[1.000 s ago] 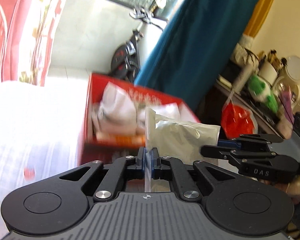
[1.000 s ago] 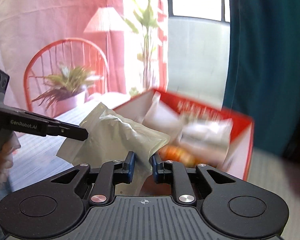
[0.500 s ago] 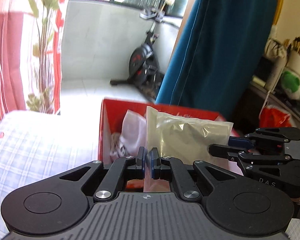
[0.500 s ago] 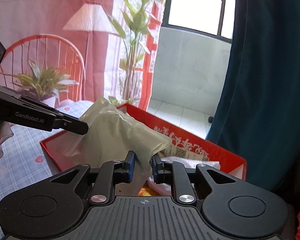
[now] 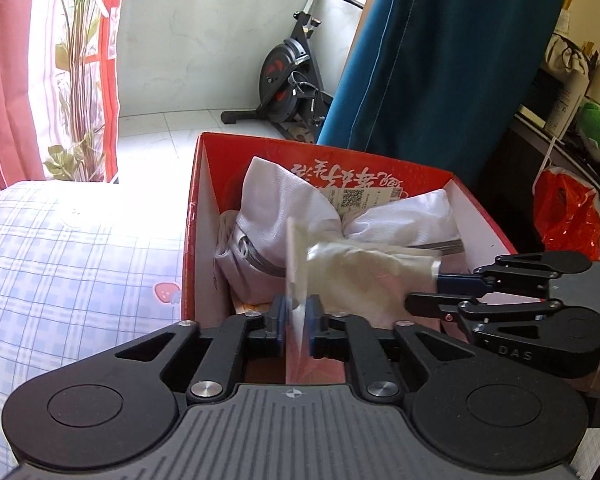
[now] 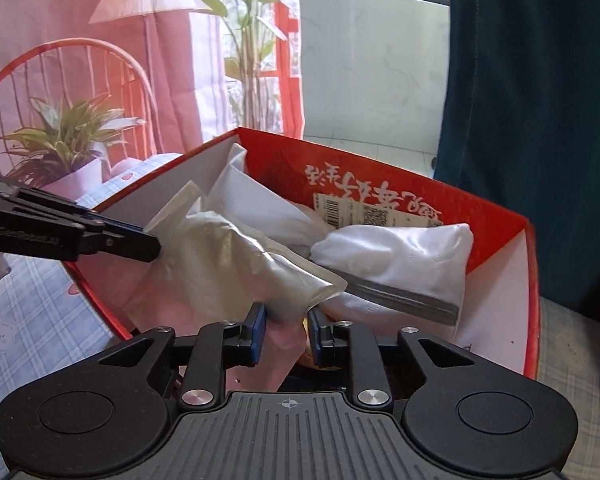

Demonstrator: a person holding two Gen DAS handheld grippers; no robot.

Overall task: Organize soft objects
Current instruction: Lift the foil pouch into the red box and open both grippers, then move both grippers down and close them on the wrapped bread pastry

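Note:
A clear plastic bag (image 5: 360,272) with pale soft contents hangs low inside an open red cardboard box (image 5: 196,208). My left gripper (image 5: 296,320) has its jaws opening, and the bag's thin, blurred edge stands loose between its pads. In the right wrist view, the same bag (image 6: 236,264) slumps into the box (image 6: 496,240). My right gripper (image 6: 286,332) is opening too, with the bag's corner between its fingers and a small gap beside it. White zipped pouches (image 6: 400,256) lie under the bag. Each gripper shows in the other's view, at the bag's far corner.
The box stands on a blue checked cloth (image 5: 60,264). A teal curtain (image 5: 440,60) hangs behind it and an exercise bike (image 5: 292,64) stands beyond. A red plastic bag (image 5: 564,212) hangs at the right. A potted plant (image 6: 68,140) sits to the left.
Both grippers have come closer to the red box and lower. The bag has sunk into the box, and both pairs of jaws have parted from its edges.

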